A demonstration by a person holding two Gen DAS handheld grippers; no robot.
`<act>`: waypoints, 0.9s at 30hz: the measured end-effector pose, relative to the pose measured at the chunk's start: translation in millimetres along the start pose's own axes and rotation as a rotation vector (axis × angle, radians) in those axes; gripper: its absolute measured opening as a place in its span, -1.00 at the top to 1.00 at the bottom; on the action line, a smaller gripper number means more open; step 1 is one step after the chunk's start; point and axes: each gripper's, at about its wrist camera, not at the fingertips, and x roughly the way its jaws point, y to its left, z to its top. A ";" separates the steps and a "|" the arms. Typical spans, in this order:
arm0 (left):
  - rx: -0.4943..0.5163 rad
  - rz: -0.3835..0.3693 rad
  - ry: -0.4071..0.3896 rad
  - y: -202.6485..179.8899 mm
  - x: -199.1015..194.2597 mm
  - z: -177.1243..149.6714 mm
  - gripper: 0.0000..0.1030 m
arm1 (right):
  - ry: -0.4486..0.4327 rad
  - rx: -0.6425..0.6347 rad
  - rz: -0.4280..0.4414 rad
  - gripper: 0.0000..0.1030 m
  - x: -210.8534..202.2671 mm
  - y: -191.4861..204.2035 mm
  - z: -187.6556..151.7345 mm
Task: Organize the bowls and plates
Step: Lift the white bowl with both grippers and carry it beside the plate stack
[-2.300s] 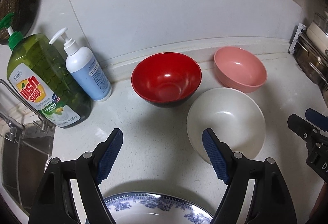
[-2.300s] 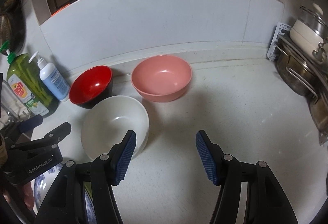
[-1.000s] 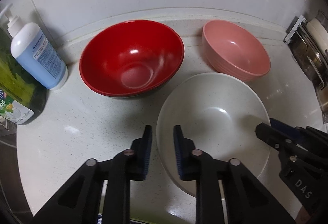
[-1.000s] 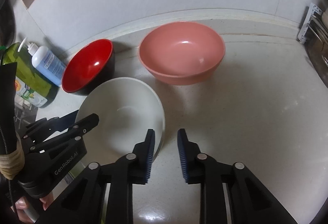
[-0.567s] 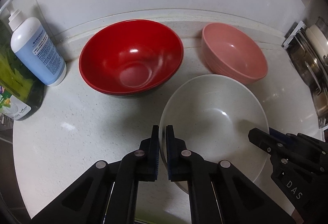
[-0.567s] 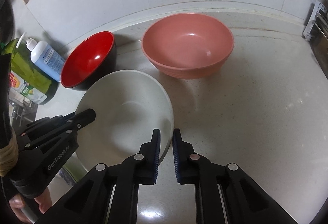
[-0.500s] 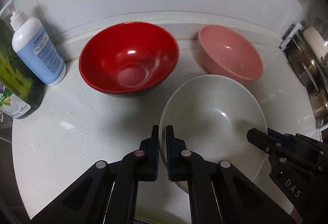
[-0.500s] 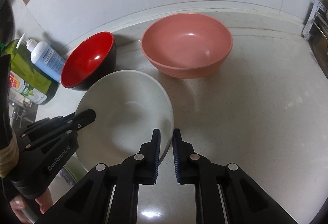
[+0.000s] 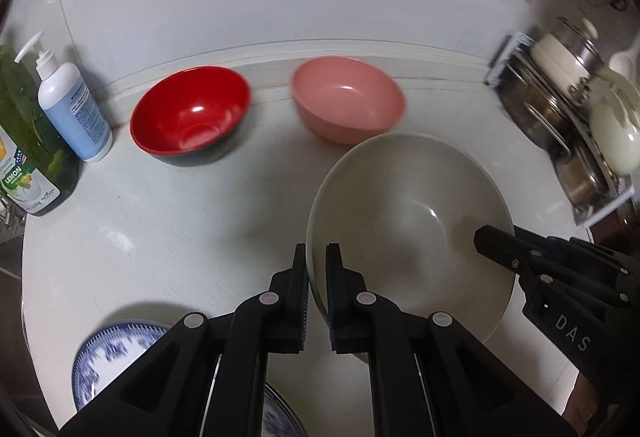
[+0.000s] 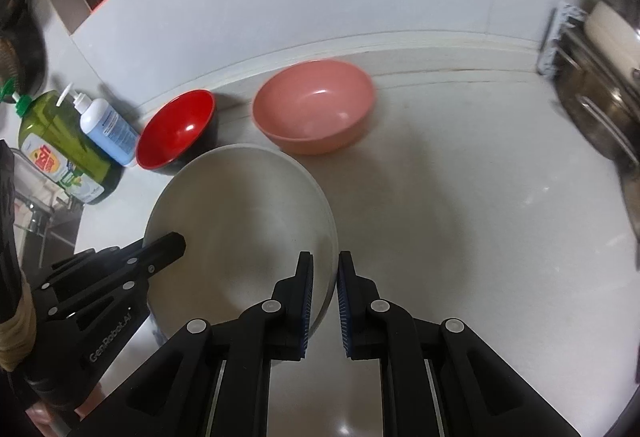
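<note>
- Left wrist view: the white bowl (image 9: 408, 221) hangs above the bench (image 9: 160, 221), in front of the pink bowl (image 9: 346, 97), right of the red bowl (image 9: 188, 117).
- Left tool (image 9: 316, 277) and right tool (image 10: 324, 285) each pinch an opposite rim of it.
- Half a second ago the bowl sat lower, nearer the red bowl.

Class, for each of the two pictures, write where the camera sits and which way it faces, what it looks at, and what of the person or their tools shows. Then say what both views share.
Left wrist view: on the left gripper, facing forward and down at the counter; its closed jaws clamp the white bowl rim; the right gripper enters from the right.
Right wrist view: on the right gripper, facing likewise, clamping the opposite rim; the left gripper shows at left.
Shared: white bowl, red bowl, pink bowl, soap bottles.
</note>
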 end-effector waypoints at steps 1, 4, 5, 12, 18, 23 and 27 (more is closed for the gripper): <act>0.002 -0.006 0.000 -6.0 -3.9 -4.4 0.81 | -0.005 0.000 -0.003 0.74 -4.4 -1.4 -2.3; 0.007 -0.029 0.006 -16.7 -10.0 -13.6 0.79 | -0.021 0.001 -0.015 0.74 -21.0 -10.5 -13.5; 0.007 -0.040 0.008 -19.5 -12.1 -17.7 0.78 | -0.029 0.001 -0.018 0.74 -25.3 -12.6 -17.2; 0.026 -0.063 0.040 -38.1 -11.5 -42.7 0.77 | -0.043 0.005 -0.048 0.73 -45.6 -31.0 -45.3; 0.032 -0.054 0.068 -48.4 -6.9 -62.3 0.77 | -0.009 0.018 -0.052 0.74 -45.4 -47.0 -68.0; 0.035 -0.046 0.092 -56.1 -1.7 -76.1 0.77 | 0.018 0.009 -0.051 0.73 -42.2 -57.3 -84.3; 0.041 -0.027 0.101 -64.7 1.4 -83.6 0.77 | 0.043 0.005 -0.054 0.73 -37.8 -63.3 -92.6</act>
